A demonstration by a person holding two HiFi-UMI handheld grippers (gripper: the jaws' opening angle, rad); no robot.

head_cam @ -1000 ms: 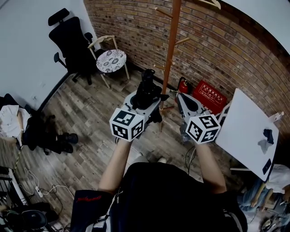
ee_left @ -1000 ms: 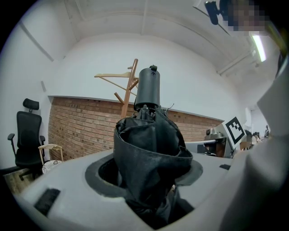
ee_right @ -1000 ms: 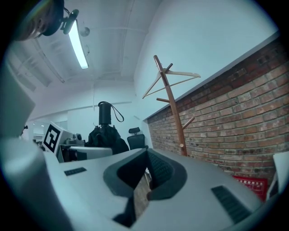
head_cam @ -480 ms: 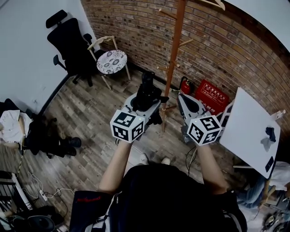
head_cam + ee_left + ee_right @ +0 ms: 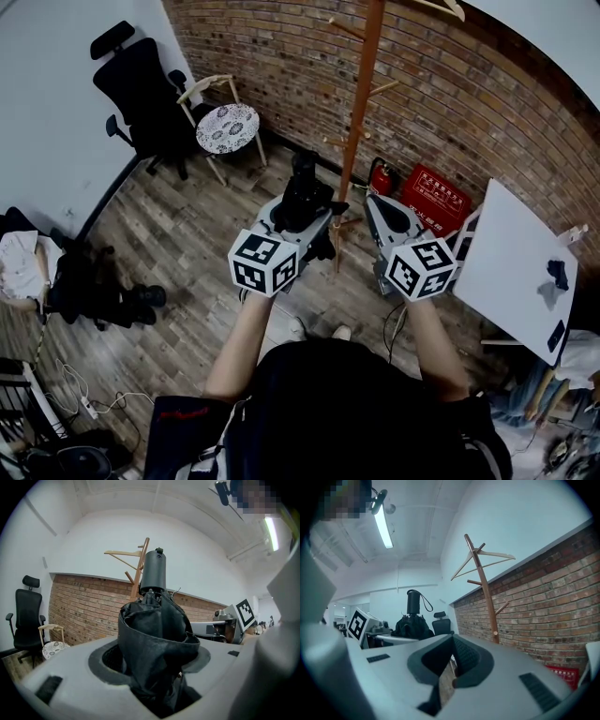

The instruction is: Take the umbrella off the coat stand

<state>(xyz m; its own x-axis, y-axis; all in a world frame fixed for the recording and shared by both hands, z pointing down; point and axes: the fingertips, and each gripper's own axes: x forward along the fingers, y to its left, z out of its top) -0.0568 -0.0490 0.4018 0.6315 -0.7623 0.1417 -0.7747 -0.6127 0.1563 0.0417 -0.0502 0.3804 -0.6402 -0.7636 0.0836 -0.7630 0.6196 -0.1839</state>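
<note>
Left gripper (image 5: 300,212) is grasping the folded black umbrella (image 5: 302,187), which is sitting apart from the coat stand (image 5: 361,94); right gripper (image 5: 386,221) is clenching on nothing.
The left gripper view is showing the jaws pressing into the bunched fabric, with the cylindrical handle (image 5: 153,571) sticking up. Only the right gripper view is showing the wrist strap (image 5: 425,603) looping off that handle, a wooden hanger (image 5: 487,557) sitting on the stand's top, and its own pads meeting at the tips around bare floor. Only the head view is showing the red case (image 5: 436,197) lying shut by the brick wall (image 5: 281,56), its contents hidden, beside a fire extinguisher (image 5: 377,176).
</note>
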